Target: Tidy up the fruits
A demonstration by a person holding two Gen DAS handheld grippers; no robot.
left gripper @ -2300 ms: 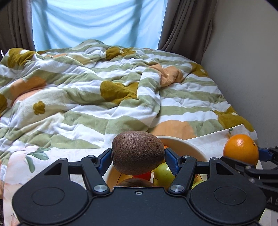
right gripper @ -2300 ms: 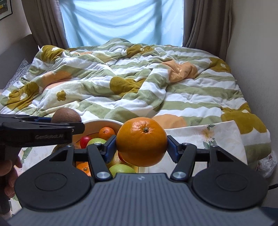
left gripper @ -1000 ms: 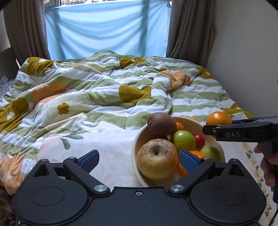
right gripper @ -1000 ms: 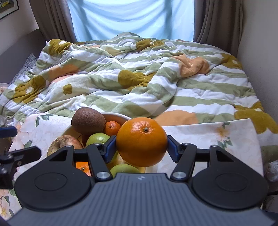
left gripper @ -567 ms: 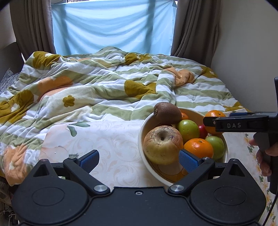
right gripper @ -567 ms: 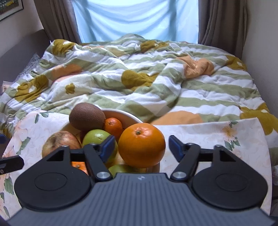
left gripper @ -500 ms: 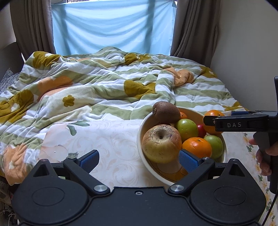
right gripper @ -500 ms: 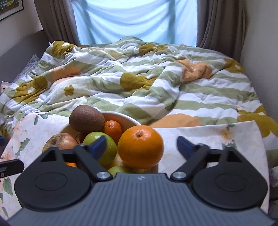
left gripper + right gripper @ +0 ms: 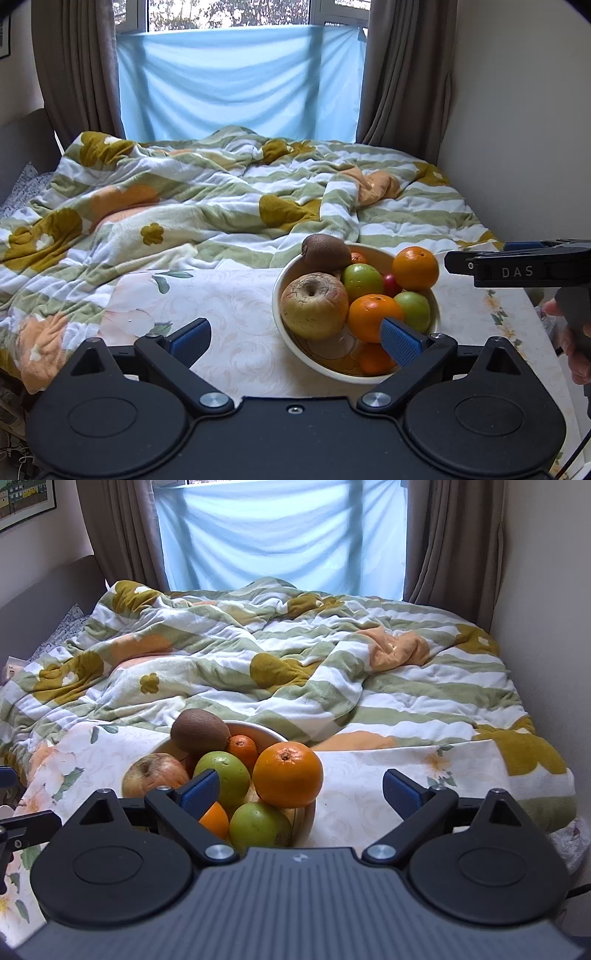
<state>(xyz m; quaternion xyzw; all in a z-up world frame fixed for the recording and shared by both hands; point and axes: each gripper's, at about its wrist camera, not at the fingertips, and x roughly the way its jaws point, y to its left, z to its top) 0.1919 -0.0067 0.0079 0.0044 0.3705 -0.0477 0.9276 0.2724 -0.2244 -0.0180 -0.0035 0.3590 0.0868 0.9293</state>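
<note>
Both grippers stand wide apart and empty: the left gripper (image 9: 295, 338) and the right gripper (image 9: 301, 788) sit on the near side of the bowl (image 9: 284, 280), touching no fruit. Behind the bowl spreads the bed's striped floral blanket (image 9: 207, 206); under the bowl lies the pale floral surface (image 9: 236, 302). Inside the bowl, the wrinkled apple (image 9: 314, 304) rests at its left front. The large orange (image 9: 288, 774) sits at its right rim, on top of the pile. The kiwi (image 9: 199, 731) perches on its far rim. A green apple (image 9: 362, 281) lies at its centre.
</note>
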